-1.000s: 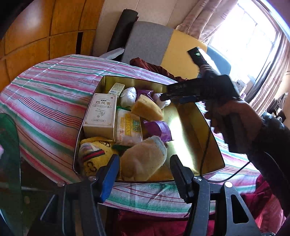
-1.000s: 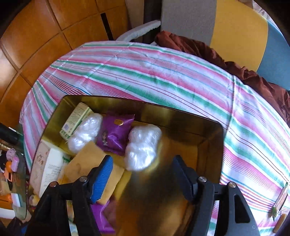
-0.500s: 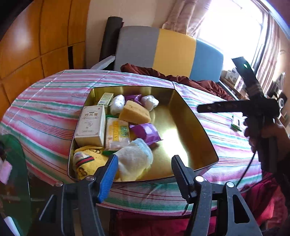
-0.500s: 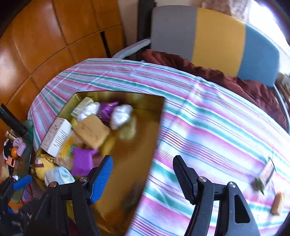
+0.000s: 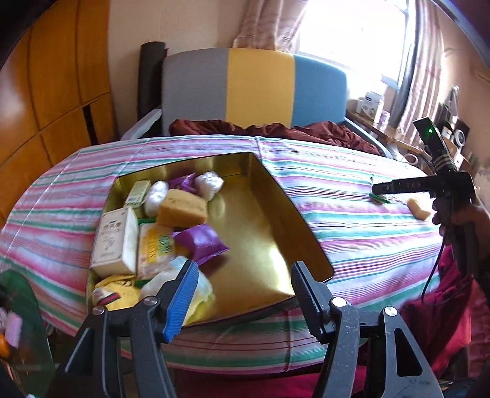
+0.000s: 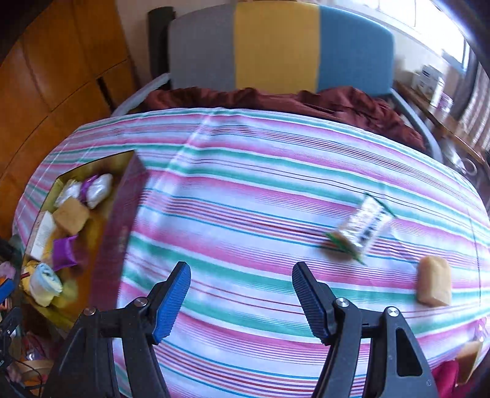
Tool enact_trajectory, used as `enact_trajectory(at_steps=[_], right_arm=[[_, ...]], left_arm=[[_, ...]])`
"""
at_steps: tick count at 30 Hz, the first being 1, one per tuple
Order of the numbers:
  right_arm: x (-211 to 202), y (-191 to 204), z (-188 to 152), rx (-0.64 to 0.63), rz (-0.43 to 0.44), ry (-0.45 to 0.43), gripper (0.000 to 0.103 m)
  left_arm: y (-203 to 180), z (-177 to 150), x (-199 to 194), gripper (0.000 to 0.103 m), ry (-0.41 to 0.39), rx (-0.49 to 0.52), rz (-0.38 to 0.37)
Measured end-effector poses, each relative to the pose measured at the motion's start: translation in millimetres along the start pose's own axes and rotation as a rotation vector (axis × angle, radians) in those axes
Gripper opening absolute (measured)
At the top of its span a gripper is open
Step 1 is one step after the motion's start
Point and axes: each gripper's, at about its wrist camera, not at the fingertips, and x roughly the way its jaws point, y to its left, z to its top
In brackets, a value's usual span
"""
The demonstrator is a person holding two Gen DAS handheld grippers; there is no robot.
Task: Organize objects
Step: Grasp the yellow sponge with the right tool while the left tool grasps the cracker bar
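Showing only from the right wrist: clear packet on striped cloth.

Daylight is pouring through a window at two o'clock in the left wrist view, with striped curtains hanging beside it. Orange-brown wooden panelling is covering the wall at nine o'clock. A headboard in grey, yellow and blue blocks is standing at twelve o'clock, a dark red blanket lying crumpled below it. A pink, green and white striped cloth is spreading across the middle. A cluttered wooden shelf is running under the window.
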Motion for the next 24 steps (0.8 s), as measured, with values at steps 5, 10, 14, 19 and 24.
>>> enact_trajectory(at_steps=[5,10,14,19,24], right_arm=[[-10,-58,3,0.114,-0.087,-0.021,0.07],[-22,-136,0,0.328,-0.178,-0.069,0.072],[-29,-197,-11,0.534,-0.239,-0.109,0.077],[-18,-240,-25,0.676,-0.272,-0.091,0.078],[10,-247,-21,0.672,-0.279,-0.001,0.08]], left_arm=[[-21,8,7,0.064,0.001,0.045,-0.03],[-37,12,14,0.064,0.013,0.08,-0.063],[-48,14,20,0.064,0.026,0.102,-0.082],[-63,17,28,0.064,0.045,0.128,-0.102],[-81,24,36,0.064,0.054,0.161,-0.126]])
